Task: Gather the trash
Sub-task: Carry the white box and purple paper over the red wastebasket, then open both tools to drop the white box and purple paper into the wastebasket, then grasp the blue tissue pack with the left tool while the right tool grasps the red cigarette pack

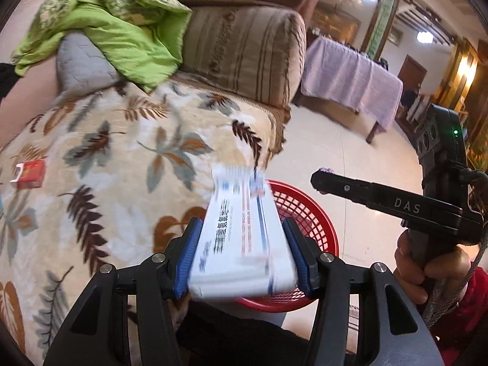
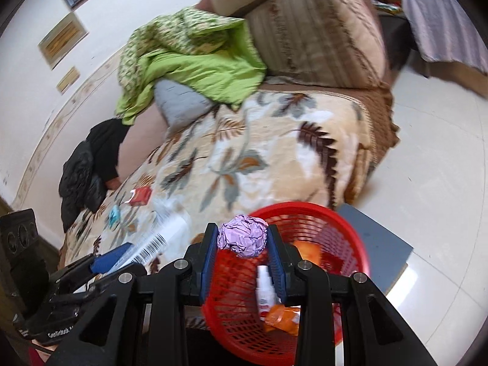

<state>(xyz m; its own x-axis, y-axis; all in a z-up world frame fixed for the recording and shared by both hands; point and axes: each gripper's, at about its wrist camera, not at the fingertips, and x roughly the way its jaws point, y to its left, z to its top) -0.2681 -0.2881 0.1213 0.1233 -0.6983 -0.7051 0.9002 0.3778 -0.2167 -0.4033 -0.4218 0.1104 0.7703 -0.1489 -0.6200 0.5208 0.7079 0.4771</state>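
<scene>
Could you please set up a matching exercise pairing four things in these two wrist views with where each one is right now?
Things
1. white carton
2. purple paper ball
3. red box
4. white spray bottle

Places
A. lying in the red basket
B. lying on the leaf-patterned blanket
C. clamped in the left gripper
D. clamped in the right gripper, above the basket

Pairs: 1-C, 2-D, 3-B, 4-A
</scene>
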